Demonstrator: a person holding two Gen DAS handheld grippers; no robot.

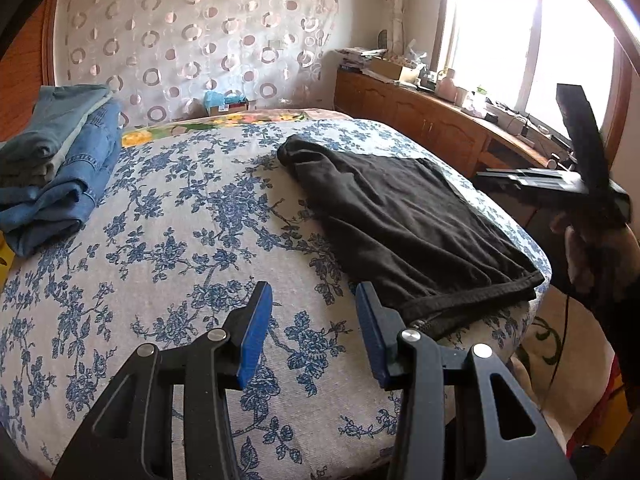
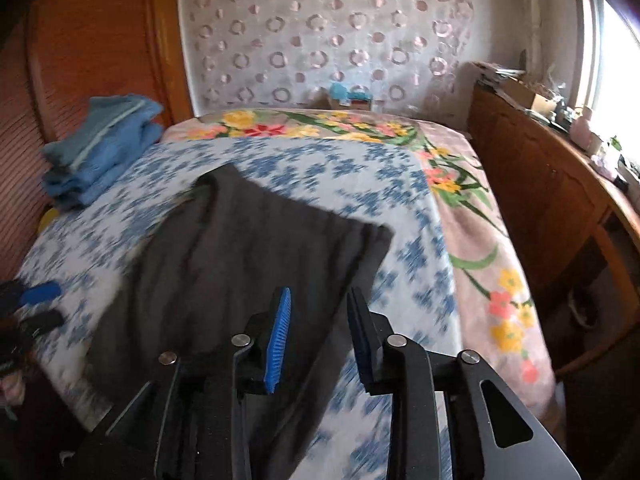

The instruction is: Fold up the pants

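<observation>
Black pants [image 1: 404, 216] lie spread on the blue-flowered bedsheet [image 1: 192, 216], at the bed's right side in the left wrist view. They show dark and blurred in the right wrist view [image 2: 240, 264]. My left gripper [image 1: 314, 308] is open and empty, just left of the pants' near hem. My right gripper [image 2: 318, 312] is open and empty above the pants' near right edge. Seen from the left wrist, it is off the bed's right edge [image 1: 588, 176].
A stack of folded blue jeans [image 1: 60, 160] sits at the bed's left, also in the right wrist view [image 2: 100, 148]. A wooden cabinet [image 1: 420, 120] with clutter runs along the right under the window. A floral blanket [image 2: 460, 184] covers the far and right bed.
</observation>
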